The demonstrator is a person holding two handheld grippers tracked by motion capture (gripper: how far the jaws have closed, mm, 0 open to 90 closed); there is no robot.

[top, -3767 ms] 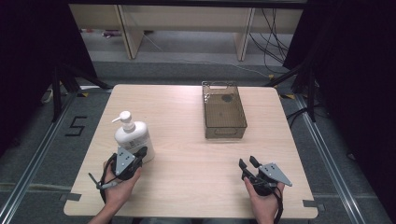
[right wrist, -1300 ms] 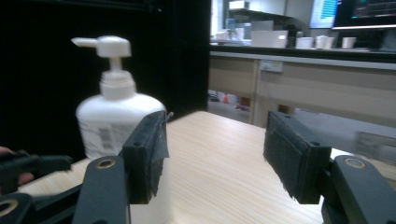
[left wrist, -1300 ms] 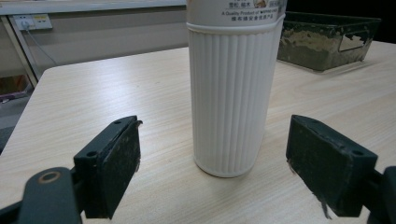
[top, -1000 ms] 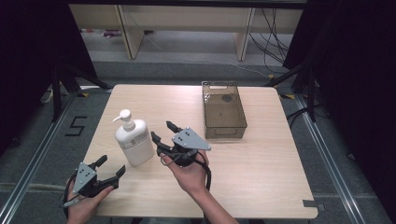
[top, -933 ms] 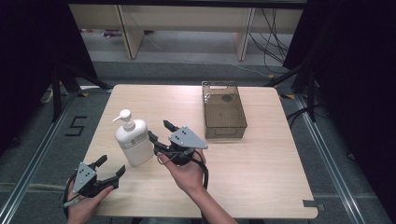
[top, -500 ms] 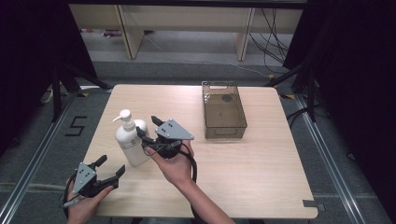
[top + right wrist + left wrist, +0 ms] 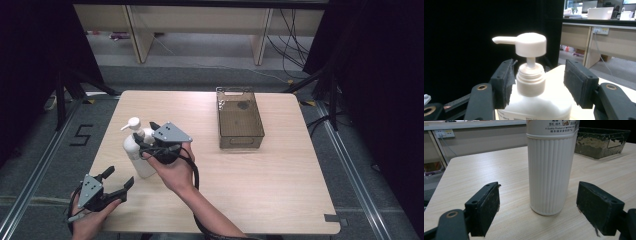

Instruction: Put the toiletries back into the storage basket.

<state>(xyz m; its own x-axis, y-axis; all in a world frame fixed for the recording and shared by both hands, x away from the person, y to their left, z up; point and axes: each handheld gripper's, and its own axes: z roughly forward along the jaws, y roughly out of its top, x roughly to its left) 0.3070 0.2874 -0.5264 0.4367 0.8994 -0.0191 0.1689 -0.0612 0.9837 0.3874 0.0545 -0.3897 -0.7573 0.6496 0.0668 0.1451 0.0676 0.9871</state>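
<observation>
Pump bottle [image 7: 137,150] is stood upright on table [image 7: 260,190], left of middle, well apart from brown bin [image 7: 240,120].

Right gripper [image 7: 536,82] is brought around bottle neck [image 7: 531,83]; jaws have just been closing, neck between pads, not yet pressed.

Left gripper [image 7: 536,207] is kept released, near bottle base.

Judged: approach done; grasp and any lifting are left.

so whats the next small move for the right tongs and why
Probably close them on the bottle's neck. The right tongs, which have just been closing, already straddle the collar under the pump head, pads not yet pressing. The left tongs sit open, short of the bottle's base.
</observation>
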